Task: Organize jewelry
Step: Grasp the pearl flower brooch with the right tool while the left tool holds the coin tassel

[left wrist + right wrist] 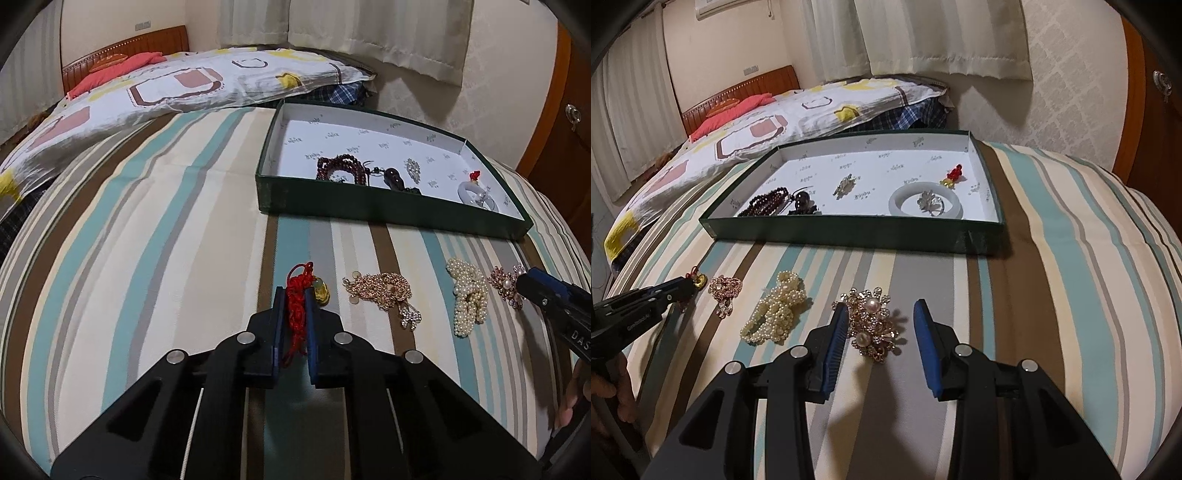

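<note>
Left hand-held gripper (295,295) pinches the red knotted-cord charm (297,306) on the striped bed (147,221); next, lift it into the green cardboard tray (369,210). Right hand-held gripper (881,314) stands spread around the gold pearl brooch (871,325).

The bed cover (166,229) is striped in cream, teal, brown and grey. The shallow box (849,230) is dark green outside, with a white lining printed with small grey marks. A red knotted cord (297,306) carries a yellow charm (322,293). The pearl strand (775,314) is ivory, the brooch (871,325) rose-gold. The hand-held gripper pads (925,339) are blue on black.
</note>
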Available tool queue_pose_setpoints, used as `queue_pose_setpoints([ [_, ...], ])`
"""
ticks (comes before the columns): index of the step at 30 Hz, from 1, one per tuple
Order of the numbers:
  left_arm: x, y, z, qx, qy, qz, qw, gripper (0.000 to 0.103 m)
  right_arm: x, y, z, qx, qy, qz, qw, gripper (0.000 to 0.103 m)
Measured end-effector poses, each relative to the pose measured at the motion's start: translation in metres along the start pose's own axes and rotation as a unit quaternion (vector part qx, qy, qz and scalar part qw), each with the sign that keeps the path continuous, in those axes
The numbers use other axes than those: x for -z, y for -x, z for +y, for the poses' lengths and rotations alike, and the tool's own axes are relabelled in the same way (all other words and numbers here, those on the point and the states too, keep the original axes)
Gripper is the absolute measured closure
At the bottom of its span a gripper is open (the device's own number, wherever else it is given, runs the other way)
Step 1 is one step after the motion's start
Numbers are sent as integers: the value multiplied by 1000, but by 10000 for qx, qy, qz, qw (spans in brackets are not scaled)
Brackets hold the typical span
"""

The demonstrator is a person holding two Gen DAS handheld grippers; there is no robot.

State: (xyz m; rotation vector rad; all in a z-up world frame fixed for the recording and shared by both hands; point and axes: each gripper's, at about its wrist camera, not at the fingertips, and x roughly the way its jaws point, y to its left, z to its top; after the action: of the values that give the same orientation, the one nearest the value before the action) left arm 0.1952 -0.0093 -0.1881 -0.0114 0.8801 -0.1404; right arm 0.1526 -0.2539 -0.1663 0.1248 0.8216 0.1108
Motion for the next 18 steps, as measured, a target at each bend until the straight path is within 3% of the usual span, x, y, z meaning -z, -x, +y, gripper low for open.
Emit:
queue_pose_setpoints([
  [18, 0, -1, 7, -12, 132, 18, 9999, 93, -8, -21, 5, -10, 363, 430, 9984, 55],
])
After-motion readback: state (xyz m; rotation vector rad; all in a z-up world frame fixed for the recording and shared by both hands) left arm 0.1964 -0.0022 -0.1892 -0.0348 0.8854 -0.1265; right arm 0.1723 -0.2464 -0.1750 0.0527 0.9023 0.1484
